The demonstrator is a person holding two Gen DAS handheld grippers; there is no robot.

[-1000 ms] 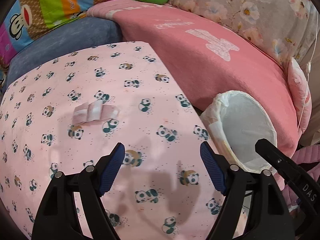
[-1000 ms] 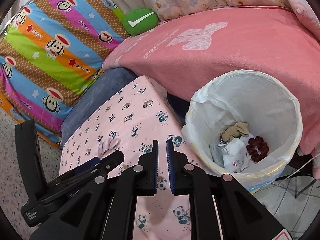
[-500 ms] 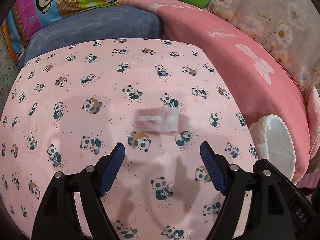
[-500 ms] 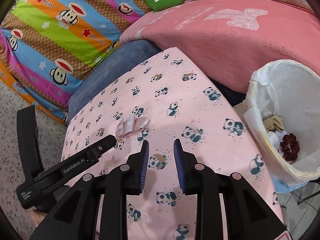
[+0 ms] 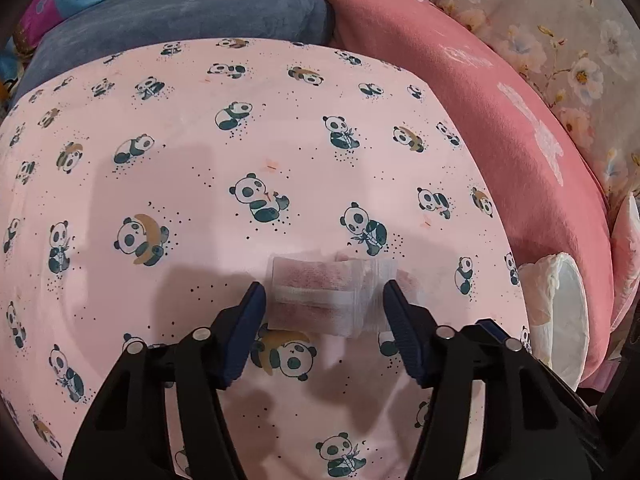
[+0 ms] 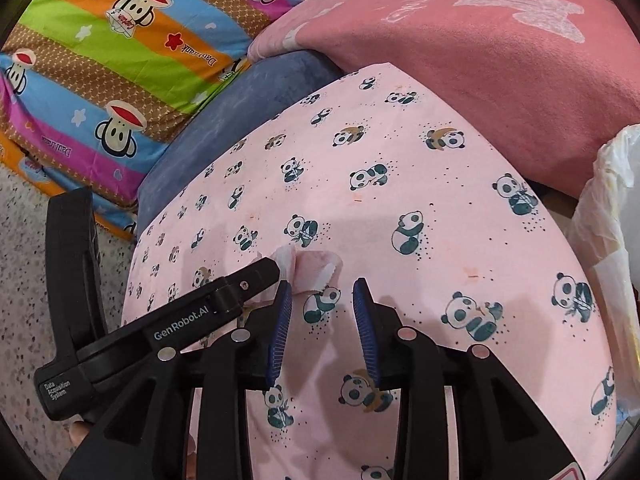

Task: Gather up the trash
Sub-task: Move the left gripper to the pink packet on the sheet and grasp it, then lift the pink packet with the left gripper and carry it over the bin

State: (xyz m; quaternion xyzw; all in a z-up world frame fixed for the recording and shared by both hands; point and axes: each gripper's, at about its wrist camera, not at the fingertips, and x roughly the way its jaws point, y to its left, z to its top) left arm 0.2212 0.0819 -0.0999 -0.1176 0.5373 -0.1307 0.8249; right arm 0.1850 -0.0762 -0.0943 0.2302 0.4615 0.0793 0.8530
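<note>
- Closing in, the left gripper (image 5: 324,300) straddled the pink wrapper (image 5: 332,296) on the panda cloth (image 5: 240,140); its jaws had just been narrowing, pads not yet touching it
- right gripper (image 6: 322,312) held nothing, jaws apart, having just been widening; next came a pinch, lift and carry to the lined bin (image 5: 560,312)

Two wrist fisheyes, both steeply downward and close over the panda-print cloth (image 5: 280,140), shared wrapper (image 5: 320,296) mid-frame.

Panda sheet (image 5: 168,184) open all round wrapper (image 5: 320,296); pink pillow (image 5: 500,128), bin (image 5: 560,312) crowd right edge.
</note>
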